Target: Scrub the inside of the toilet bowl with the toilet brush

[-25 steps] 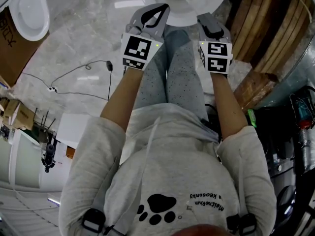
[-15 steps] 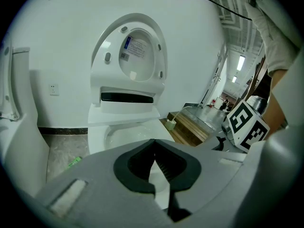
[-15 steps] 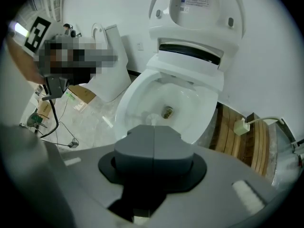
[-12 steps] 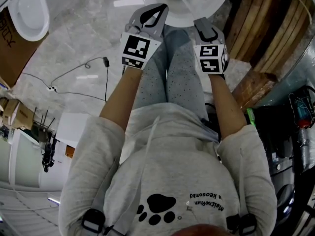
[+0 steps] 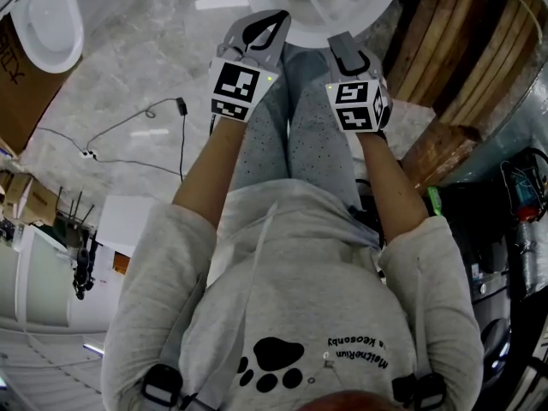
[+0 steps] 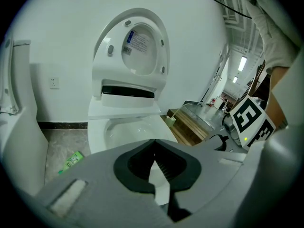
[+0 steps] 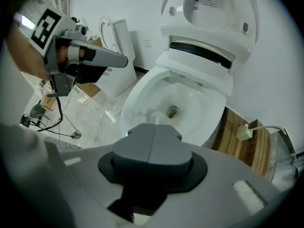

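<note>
White ceramic toilet [image 7: 138, 95] with its oval lid [image 7: 214, 4] raised is standing straight ahead of the person; its rim is showing at the top of the head view. A second white toilet [image 7: 116, 56] is standing well apart to the left, on the grey marble floor [image 5: 128, 67]. Brown wooden slats [image 5: 437, 50] are lying just beside the bowl on the right.

Right gripper [image 7: 153, 127]: jaws are pressing together and pinching the thin white toilet brush [image 7: 153, 114]. The brush head is sitting low inside the bowl, near the drain hole [image 7: 173, 111]. The head view is showing the handle running from this gripper into the bowl.

Left gripper [image 6: 153, 140]: jaw tips are meeting with nothing between them; it is hovering before the bowl rim, left of the right gripper.

A small green packet [image 6: 71, 161] is lying on the floor left of the toilet.
</note>
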The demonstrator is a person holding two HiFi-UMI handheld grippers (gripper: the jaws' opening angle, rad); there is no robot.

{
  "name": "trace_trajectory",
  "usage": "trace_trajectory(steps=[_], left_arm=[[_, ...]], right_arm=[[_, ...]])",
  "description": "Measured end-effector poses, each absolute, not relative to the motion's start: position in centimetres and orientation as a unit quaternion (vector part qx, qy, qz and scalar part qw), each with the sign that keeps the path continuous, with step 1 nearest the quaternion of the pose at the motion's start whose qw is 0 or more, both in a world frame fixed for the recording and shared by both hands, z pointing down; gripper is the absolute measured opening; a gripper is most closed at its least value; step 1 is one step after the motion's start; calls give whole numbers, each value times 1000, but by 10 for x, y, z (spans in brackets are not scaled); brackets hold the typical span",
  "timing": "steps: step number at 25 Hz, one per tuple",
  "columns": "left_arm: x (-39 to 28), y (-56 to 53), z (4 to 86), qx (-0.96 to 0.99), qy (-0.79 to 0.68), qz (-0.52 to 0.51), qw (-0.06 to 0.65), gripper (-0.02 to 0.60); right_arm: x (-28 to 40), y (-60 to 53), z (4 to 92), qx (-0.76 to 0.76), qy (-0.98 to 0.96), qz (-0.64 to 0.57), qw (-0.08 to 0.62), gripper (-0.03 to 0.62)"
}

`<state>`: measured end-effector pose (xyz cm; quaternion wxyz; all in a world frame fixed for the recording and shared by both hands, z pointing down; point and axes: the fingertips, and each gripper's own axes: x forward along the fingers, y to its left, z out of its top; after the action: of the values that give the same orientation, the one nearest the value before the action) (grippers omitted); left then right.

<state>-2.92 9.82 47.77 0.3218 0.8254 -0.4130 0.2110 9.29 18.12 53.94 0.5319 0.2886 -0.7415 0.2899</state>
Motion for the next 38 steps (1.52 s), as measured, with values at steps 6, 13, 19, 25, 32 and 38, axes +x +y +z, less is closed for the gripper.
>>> trace_trajectory(steps=[6, 13, 19, 25, 32, 38], left_arm=[[-30, 96, 479, 825, -414, 209, 324, 3], [-31, 89, 476, 822, -419, 205, 327, 3], [-33, 80, 475, 821, -423, 203, 325, 3], [-29, 73, 474, 821, -423, 203, 326, 3], [-32, 63, 472, 818, -427, 202, 328, 3], [-36, 54, 472, 814, -434, 200, 329, 3]], right_arm=[[84, 178, 537, 284, -744, 299, 526, 156], [76, 164, 533, 275, -748, 312, 517, 156], [70, 150, 530, 270, -754, 316, 508, 158], [64, 134, 528, 266, -762, 315, 500, 158], [59, 116, 526, 258, -768, 306, 500, 158], [54, 98, 525, 253, -774, 295, 500, 156]])
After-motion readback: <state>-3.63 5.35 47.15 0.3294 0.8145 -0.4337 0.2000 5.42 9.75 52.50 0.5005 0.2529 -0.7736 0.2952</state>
